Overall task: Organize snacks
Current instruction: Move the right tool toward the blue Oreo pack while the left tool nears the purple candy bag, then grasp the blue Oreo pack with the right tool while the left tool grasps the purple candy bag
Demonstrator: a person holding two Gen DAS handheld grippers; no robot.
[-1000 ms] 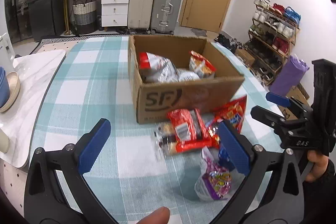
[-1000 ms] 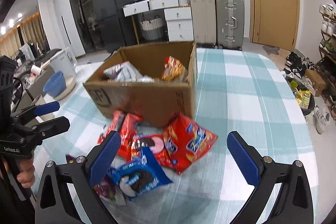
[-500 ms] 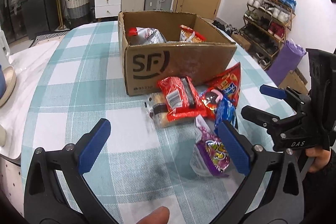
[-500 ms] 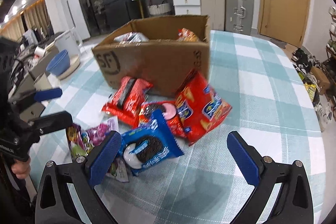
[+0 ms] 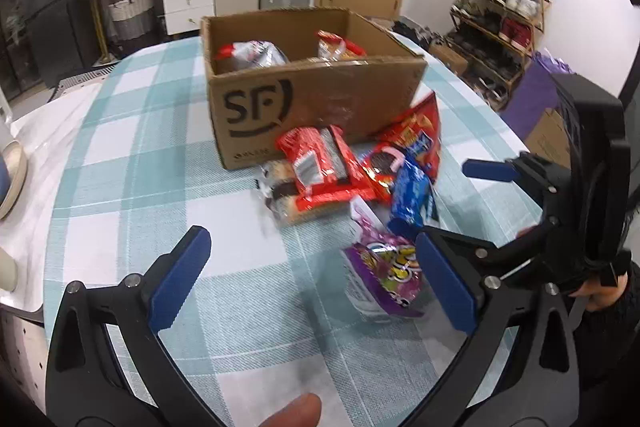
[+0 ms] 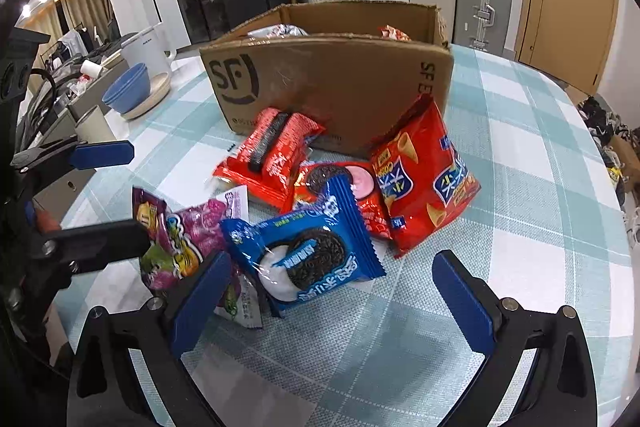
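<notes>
Both grippers hang wide open and empty above the checked tablecloth (image 6: 520, 131): the left gripper (image 5: 312, 279) beside the purple candy bag (image 5: 384, 275), the right gripper (image 6: 332, 291) over the blue Oreo packet (image 6: 308, 255). Beyond lie red snack bags (image 6: 424, 183), touching the open SF cardboard box (image 6: 340, 83).

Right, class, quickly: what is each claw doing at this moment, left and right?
Left claw: open, holding nothing, above the tablecloth.
Right claw: open, holding nothing, near the blue cookie packet.
</notes>
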